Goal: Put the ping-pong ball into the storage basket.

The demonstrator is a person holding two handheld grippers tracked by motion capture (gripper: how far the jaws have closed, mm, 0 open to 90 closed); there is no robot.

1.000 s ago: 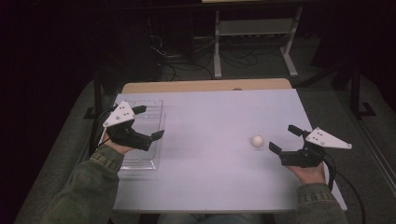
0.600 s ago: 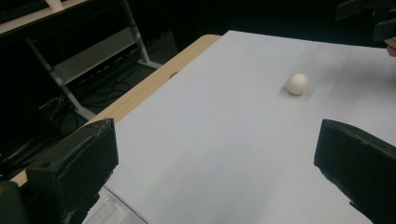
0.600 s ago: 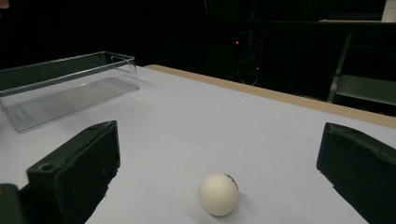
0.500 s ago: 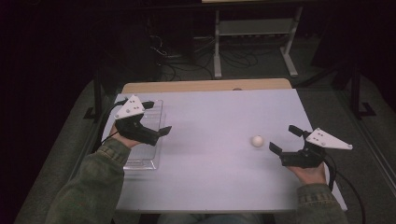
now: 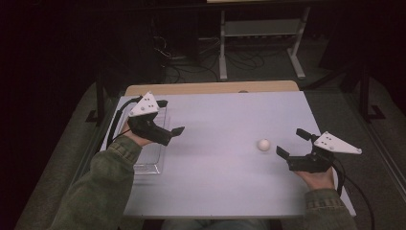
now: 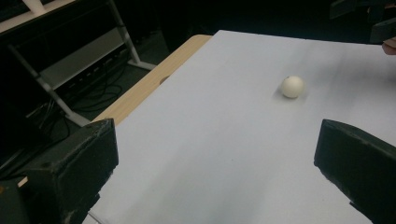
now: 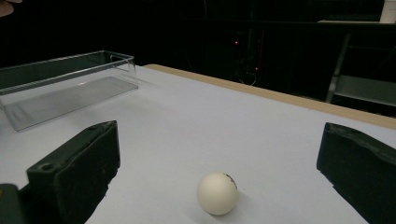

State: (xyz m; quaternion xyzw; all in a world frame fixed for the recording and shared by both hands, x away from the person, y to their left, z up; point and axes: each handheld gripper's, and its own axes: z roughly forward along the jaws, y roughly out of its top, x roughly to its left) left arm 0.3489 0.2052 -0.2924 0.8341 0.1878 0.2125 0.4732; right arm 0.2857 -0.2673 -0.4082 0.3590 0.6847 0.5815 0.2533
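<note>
A dark room surrounds a white surface [image 5: 225, 143] with a pale wooden strip along its far edge, and beyond it we make out little but a metal-legged stand [image 5: 261, 38] and a tangle of cables [image 5: 177, 52] on the floor, the rest lost in shadow. From the high view, we see the person's left gripper [image 5: 170, 120] held over the left side of the surface, above a clear plastic tray [image 5: 151, 163] whose transparent walls are hard to trace and whose near part is hidden by the green sleeve [image 5: 103, 187]. Its jaws stand wide apart with nothing between them, as the left gripper view confirms, where both black jaws are cut off by the bottom edge. The right gripper [image 5: 290, 143] rests low at the right side of the surface, its jaws likewise spread wide and holding nothing, pointing toward a small white ball [image 5: 264, 144] that sits on the bare surface just beside the jaw tips without touching them. In the right gripper view the ball [image 7: 217, 193] lies close ahead, between the lines of the two jaws, and carries a small dark mark near its top that we cannot read; the tray [image 7: 65, 86] stands well apart behind it, seemingly holding nothing. In the left gripper view the ball [image 6: 293, 87] appears far across the surface. We can read no brand or lettering anywhere.
</note>
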